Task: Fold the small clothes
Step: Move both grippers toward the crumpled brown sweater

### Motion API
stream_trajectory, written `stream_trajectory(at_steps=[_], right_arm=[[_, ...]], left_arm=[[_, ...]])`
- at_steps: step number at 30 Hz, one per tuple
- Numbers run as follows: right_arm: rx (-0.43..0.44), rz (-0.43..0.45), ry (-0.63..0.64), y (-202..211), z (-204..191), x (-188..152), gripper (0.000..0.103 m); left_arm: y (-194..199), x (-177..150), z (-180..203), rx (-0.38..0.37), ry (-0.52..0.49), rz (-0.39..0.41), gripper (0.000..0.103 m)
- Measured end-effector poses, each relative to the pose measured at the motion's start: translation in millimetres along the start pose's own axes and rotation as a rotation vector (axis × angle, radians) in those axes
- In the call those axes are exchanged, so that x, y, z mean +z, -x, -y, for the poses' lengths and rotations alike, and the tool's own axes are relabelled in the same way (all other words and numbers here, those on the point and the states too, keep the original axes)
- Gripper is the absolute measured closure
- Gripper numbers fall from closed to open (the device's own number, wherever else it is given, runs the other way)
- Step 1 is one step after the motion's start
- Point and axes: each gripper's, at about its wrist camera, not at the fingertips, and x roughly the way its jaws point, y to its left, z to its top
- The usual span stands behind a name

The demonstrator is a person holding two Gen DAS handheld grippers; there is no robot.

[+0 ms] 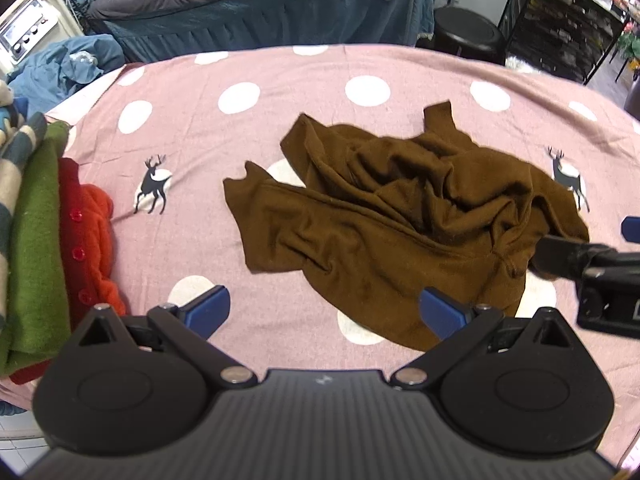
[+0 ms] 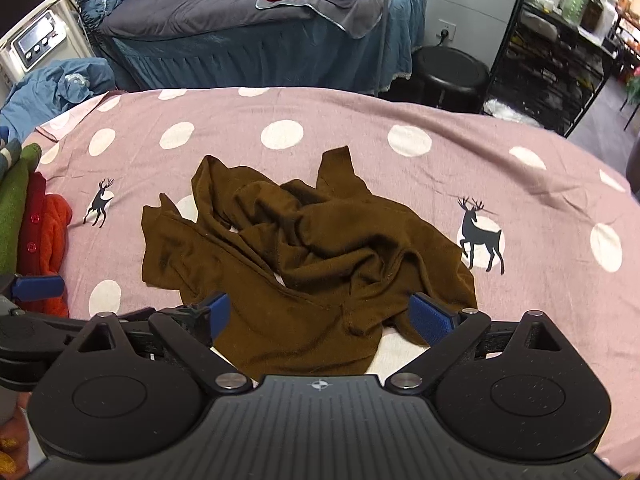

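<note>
A crumpled brown top lies in a heap on the pink spotted sheet; it also shows in the right wrist view. My left gripper is open and empty, hovering over the garment's near left edge. My right gripper is open and empty, its blue-padded fingers spread over the garment's near hem. The right gripper also shows at the right edge of the left wrist view, close to the garment's right side.
A pile of folded clothes, green and red-orange, lies at the left edge of the sheet. Beyond the far edge stand a dark-covered bed, a black stool and a shelf rack.
</note>
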Motion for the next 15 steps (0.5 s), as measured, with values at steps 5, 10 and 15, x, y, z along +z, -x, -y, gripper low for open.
stream_trajectory(at_steps=[5,10,15], right_arm=[[-0.010,0.002,0.005,-8.2,11.4,-3.1,0.000],[0.000,-0.010,-0.014,-17.4,24.3,-5.5,0.000],[0.004,-0.022,-0.026,-24.5,29.2,-4.8,0.000]], left_arm=[[-16.4,0.2,7.9,0.012,-0.022,-0.028,0.000],[-28.0,1.6,11.3,0.014,-0.029,-0.057,0.000],[-35.8,5.7,13.8,0.017,-0.040,-0.070,0.000]])
